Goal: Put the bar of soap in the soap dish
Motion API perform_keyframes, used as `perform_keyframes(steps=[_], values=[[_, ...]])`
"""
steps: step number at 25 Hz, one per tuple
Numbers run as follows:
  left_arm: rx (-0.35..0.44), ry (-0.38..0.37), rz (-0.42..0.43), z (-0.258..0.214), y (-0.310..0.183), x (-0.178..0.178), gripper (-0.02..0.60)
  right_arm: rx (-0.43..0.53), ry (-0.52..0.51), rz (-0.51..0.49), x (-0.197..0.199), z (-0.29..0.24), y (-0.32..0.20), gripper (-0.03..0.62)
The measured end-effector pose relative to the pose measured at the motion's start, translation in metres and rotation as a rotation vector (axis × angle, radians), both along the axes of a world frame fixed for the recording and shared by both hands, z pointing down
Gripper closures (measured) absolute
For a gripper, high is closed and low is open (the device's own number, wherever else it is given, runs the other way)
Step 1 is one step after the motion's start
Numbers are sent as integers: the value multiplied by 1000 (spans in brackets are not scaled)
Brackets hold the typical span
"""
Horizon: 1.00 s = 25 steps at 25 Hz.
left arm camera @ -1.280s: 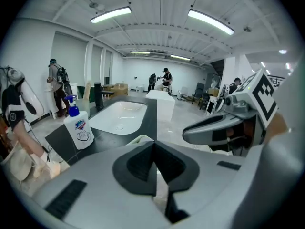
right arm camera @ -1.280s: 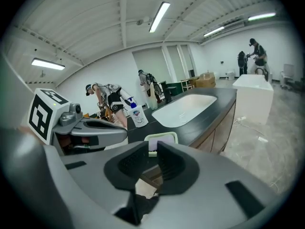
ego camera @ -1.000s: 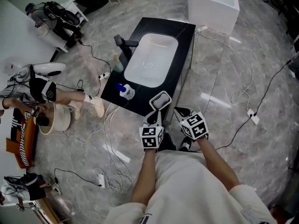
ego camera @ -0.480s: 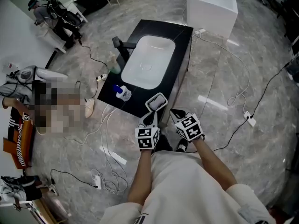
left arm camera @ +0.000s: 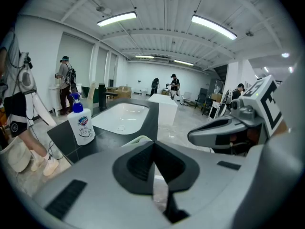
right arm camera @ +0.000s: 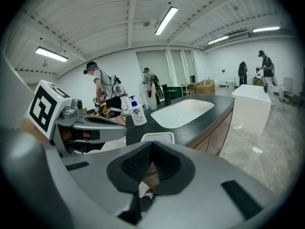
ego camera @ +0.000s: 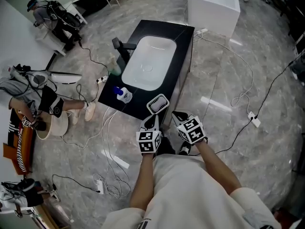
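At the bench's [ego camera: 185, 46] near end sits the soap dish [ego camera: 158, 103]; just short of it we hold our left claw [left arm camera: 153, 146] and right claw [right arm camera: 151, 146], each pressed together, pinching nothing.

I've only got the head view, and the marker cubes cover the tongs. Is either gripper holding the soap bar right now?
Observer: No. The left gripper view shows the left gripper with its tongs closed together and nothing between them.
Operator: And the right one?
Observer: The right gripper has its tongs shut and empty too. It is aimed towards the soap dish at the near edge of the counter.
Operator: Can you see into the dish from there?
Observer: Barely. Both gripper views meet it at a low angle, so only its pale green rim and a pale inside show.
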State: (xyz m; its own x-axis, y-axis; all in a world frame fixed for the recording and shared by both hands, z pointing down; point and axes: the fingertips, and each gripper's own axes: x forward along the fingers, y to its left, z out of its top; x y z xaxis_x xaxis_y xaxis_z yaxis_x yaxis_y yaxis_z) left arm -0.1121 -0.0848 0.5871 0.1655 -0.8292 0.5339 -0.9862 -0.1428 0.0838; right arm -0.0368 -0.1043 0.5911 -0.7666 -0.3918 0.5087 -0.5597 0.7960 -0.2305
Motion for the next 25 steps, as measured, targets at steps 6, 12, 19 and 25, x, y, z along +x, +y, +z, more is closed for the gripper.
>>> perform_keyframes(steps=[6,12,19,25], values=[[4,6,-11,-1,5,1,575,0,5,-12,3,0,6,589],[4,6,-16,2,7,1,575,-1,4,-11,5,3,7,589],[1,1,-16,1,10,2,575,-3,1,-8,9,2,8,589],[5,-2,-38,-2,9,-4,575,11,8,-35,4,-1,5,589]])
